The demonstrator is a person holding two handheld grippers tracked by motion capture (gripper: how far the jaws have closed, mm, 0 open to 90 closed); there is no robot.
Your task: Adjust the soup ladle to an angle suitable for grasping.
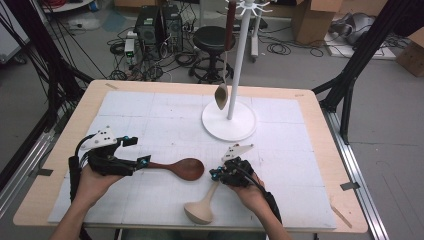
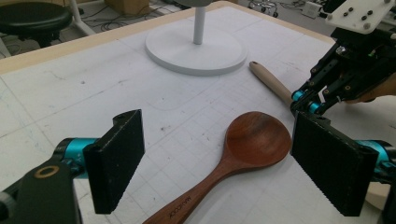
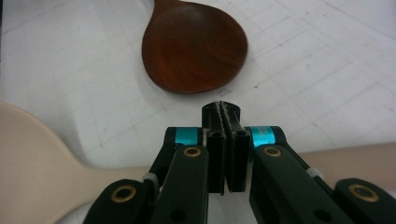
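The white-matted worktop (image 1: 165, 120) carries a rack (image 1: 229, 120) at upper centre of the high view, a dark spoon (image 1: 186, 168) at centre and a pale spoon (image 1: 201, 208) at lower centre, both looking stiff, light, smooth wood that will likely not bend but could pivot if pinched at the bowl. The left claw (image 2: 219, 163) stands wide, straddling the dark spoon's neck without pressing on it, and that narrow neck or handle seems the best hold. The right claw (image 3: 226, 116) is closed on nothing, above the pale spoon's handle.
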